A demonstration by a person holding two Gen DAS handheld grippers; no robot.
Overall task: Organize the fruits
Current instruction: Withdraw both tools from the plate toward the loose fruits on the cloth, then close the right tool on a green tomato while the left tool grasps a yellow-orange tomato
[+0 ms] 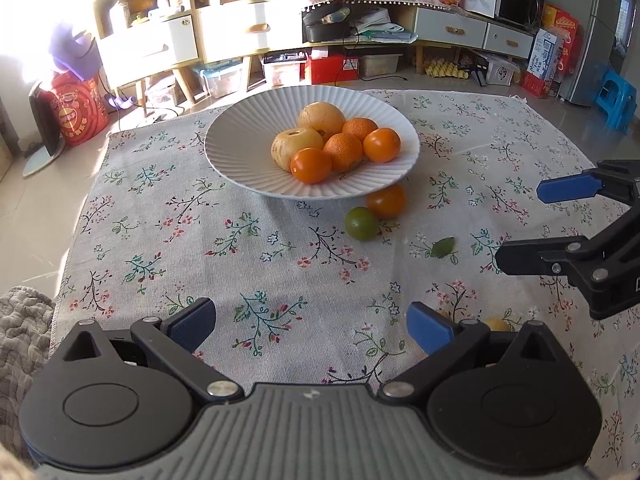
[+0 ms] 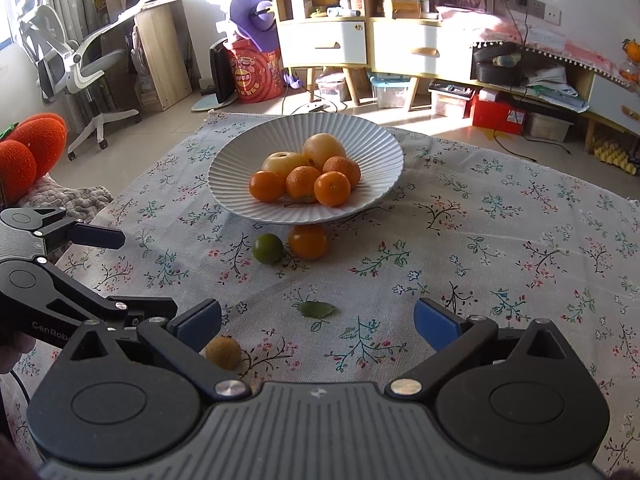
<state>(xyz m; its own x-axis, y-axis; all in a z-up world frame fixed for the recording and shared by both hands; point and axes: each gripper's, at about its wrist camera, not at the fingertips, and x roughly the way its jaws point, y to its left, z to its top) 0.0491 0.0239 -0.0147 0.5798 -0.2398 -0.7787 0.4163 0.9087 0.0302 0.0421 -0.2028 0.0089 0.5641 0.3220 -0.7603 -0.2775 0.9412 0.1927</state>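
Three fruits lie loose on the surface (image 2: 480, 240), by our count, and six sit in the ribbed white plate (image 2: 240, 148), so we judge the sorting well past halfway but not finished.

Nearest to us, both pairs of tongs stand wide open and hold nothing: the right tongs (image 2: 318, 326) frame bare floral cloth, and the left tongs (image 1: 312, 326) do the same. Just beside the right tongs' left pad lies a small brownish-yellow fruit (image 2: 223, 352), the closest piece left to collect. A little beyond it a loose green leaf (image 2: 316, 309) rests flat on the cloth; we cannot tell whether it counts as part of the job.

Further out, a green citrus (image 2: 267, 248) and an orange tangerine (image 2: 308, 241) lie side by side, close enough that they may touch. The tangerine sits under the plate's overhanging near rim, which we think will crowd any approach from above; coming in low from our side looks safer.

In the plate, two pale yellow pears (image 2: 323, 148) lie at the back, with four tangerines (image 2: 332, 189) in front. The plate's left half is free, so there is room for the rest.

The cloth gives broad open ground left and right of the plate. Its far edge ends shortly behind the plate, its left edge drops away towards a grey quilted blanket (image 1: 24, 320), and beyond lie the floor and the cabinets.
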